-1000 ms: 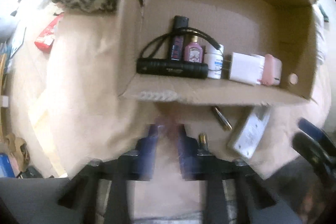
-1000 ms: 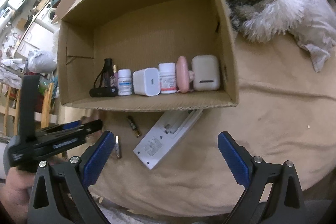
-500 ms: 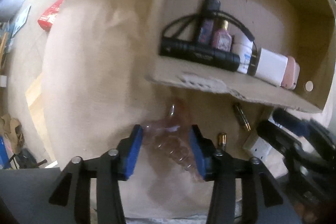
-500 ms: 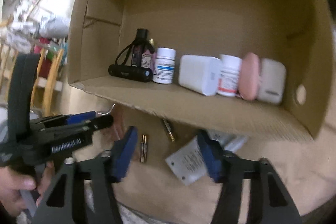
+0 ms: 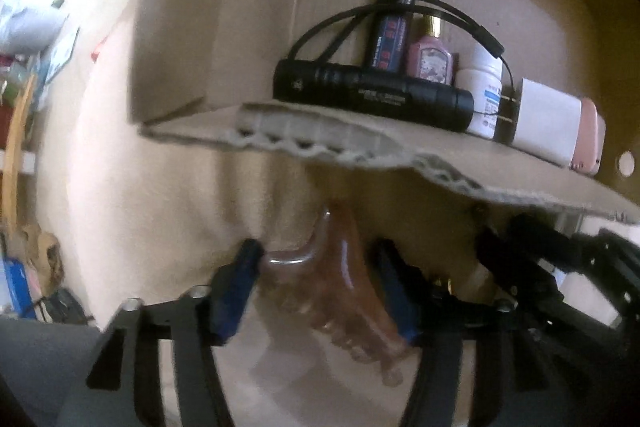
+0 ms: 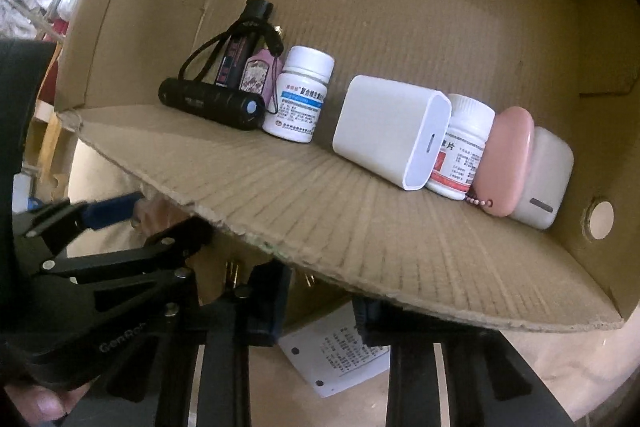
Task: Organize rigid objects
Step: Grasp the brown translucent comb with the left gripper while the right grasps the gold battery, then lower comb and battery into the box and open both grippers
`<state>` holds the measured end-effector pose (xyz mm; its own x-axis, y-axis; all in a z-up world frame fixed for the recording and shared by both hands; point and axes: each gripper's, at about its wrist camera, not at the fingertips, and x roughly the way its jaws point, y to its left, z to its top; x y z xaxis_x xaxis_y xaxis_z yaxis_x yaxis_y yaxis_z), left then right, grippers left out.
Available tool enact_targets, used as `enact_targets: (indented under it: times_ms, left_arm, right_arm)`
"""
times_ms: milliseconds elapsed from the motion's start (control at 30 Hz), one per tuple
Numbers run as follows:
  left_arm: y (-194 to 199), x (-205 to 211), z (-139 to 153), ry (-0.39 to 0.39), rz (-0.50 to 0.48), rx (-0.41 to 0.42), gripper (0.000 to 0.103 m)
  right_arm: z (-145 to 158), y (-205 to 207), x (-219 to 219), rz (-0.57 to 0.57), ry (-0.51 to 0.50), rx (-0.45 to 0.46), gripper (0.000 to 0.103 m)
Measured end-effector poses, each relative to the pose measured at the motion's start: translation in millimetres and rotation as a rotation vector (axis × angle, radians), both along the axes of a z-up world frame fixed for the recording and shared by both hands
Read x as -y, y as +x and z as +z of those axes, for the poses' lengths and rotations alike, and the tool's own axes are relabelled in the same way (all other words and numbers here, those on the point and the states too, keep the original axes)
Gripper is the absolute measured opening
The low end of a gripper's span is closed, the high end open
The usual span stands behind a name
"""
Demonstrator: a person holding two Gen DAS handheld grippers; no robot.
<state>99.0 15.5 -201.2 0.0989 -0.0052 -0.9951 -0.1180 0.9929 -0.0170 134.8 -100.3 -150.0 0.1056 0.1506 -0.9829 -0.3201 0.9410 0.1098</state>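
This looks like a home, most likely a bedroom. A cardboard box (image 6: 360, 227) lies on its side on a bed with a soft tan blanket (image 5: 140, 187). Inside the box are home things: pill bottles (image 6: 302, 95), a white phone charger (image 6: 394, 131), a black flashlight (image 5: 372, 95) and a small pink perfume bottle (image 5: 430, 57). A wooden chair (image 5: 14, 131) and piled clutter (image 5: 32, 11) show past the bed's left edge.

The left gripper (image 5: 316, 291) has its jaws closed on a hair clip (image 5: 340, 291). The right gripper (image 6: 320, 307) holds its jaws apart, gripping nothing.
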Motion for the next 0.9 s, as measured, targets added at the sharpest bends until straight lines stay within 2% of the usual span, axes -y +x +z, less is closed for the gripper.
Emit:
enact_targets:
  times_ms: [67, 167, 267, 300, 333, 367, 600, 733, 900]
  left_arm:
    - [4.2, -2.1, 4.8, -0.012, -0.036, -0.007, 0.047]
    - [3.9, 4.7, 15.4, 0.02, -0.095, -0.012, 0.047]
    - [-1.7, 9.6, 18.8, 0.029, -0.121, -0.009, 0.047]
    - [-2.1, 10.0, 19.2, 0.026, -0.118, -0.007, 0.047]
    - [-2.1, 9.2, 20.1, 0.019, -0.109, -0.007, 0.046]
    - [-3.0, 7.7, 22.7, 0.015, -0.104, -0.006, 0.046]
    - [-14.5, 12.9, 34.8, 0.007, -0.125, 0.027, 0.046]
    - [-28.1, 19.0, 56.1, -0.006, -0.143, 0.072, 0.045]
    - [-37.7, 22.5, 88.3, -0.012, -0.147, 0.154, 0.045]
  right_arm:
    - [-1.7, -3.4, -6.0, 0.028, -0.029, 0.013, 0.031]
    - [-6.6, -6.4, -17.1, 0.064, -0.077, 0.034, 0.031]
    - [-8.1, -6.6, -21.2, 0.071, -0.084, 0.056, 0.029]
    - [-7.3, -6.1, -24.2, 0.083, -0.081, 0.063, 0.023]
    - [-5.2, -8.3, -25.1, 0.093, -0.075, 0.07, 0.011]
    - [-3.1, -12.5, -27.4, 0.093, -0.073, 0.078, 0.011]
    - [30.9, -22.3, 0.3, -0.031, 0.093, 0.067, 0.011]
    - [57.3, -33.1, 13.2, -0.065, 0.15, 0.102, 0.011]
    - [76.1, -42.7, 34.8, -0.114, 0.198, 0.132, 0.011]
